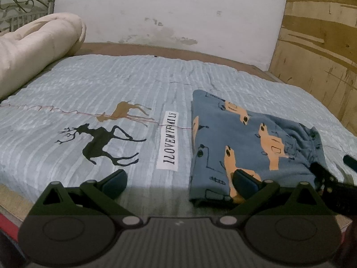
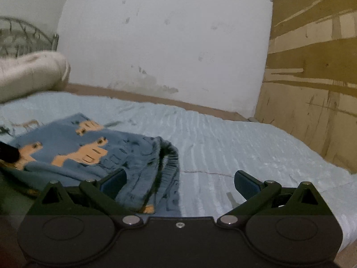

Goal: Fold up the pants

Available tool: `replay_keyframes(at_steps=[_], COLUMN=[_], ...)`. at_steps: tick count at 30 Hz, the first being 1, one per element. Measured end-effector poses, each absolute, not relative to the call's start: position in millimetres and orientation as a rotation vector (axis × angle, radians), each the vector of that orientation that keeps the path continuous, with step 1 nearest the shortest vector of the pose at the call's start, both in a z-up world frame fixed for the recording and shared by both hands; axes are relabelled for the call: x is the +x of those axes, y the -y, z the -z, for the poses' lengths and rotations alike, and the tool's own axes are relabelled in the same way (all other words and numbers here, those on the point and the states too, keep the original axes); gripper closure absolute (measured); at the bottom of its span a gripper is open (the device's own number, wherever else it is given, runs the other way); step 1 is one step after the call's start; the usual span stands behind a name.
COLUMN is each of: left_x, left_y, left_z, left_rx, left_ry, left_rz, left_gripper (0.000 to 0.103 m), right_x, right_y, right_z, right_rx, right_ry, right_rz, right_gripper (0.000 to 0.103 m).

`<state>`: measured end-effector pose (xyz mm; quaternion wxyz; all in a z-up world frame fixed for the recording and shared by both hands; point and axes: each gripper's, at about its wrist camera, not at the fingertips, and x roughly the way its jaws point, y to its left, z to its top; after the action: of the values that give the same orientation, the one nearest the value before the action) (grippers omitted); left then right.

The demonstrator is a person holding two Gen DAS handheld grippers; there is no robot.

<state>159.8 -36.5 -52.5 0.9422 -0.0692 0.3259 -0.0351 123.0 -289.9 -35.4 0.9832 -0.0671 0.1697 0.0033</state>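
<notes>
On the bed [image 1: 111, 78], folded pants [image 1: 245, 138] (blue, orange cars) lie between both wide-open, empty hand-held grippers: left hand-held gripper [image 1: 179, 182], right hand-held gripper [image 2: 180, 182].

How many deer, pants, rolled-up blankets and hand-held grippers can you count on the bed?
Deer printed on the bedspread: 2, a black deer and a brown deer
Folded blue pants: 1
Rolled-up cream blanket: 1
Hand-held grippers: 2, left hand-held gripper and right hand-held gripper, both open
Total: 6
</notes>
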Motion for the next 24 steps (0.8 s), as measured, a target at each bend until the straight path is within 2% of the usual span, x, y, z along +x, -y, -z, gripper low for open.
replay_keyframes(at_steps=[24], left_x=[158], left_y=[37], left_z=[52], left_rx=[-0.136], left_ry=[-0.664], left_rz=[0.073], left_gripper=[0.001], right_x=[112], right_y=[304], right_z=[55], right_rx=[0.029], right_ry=[-0.331], right_rz=[-0.016], right_gripper=[0.001])
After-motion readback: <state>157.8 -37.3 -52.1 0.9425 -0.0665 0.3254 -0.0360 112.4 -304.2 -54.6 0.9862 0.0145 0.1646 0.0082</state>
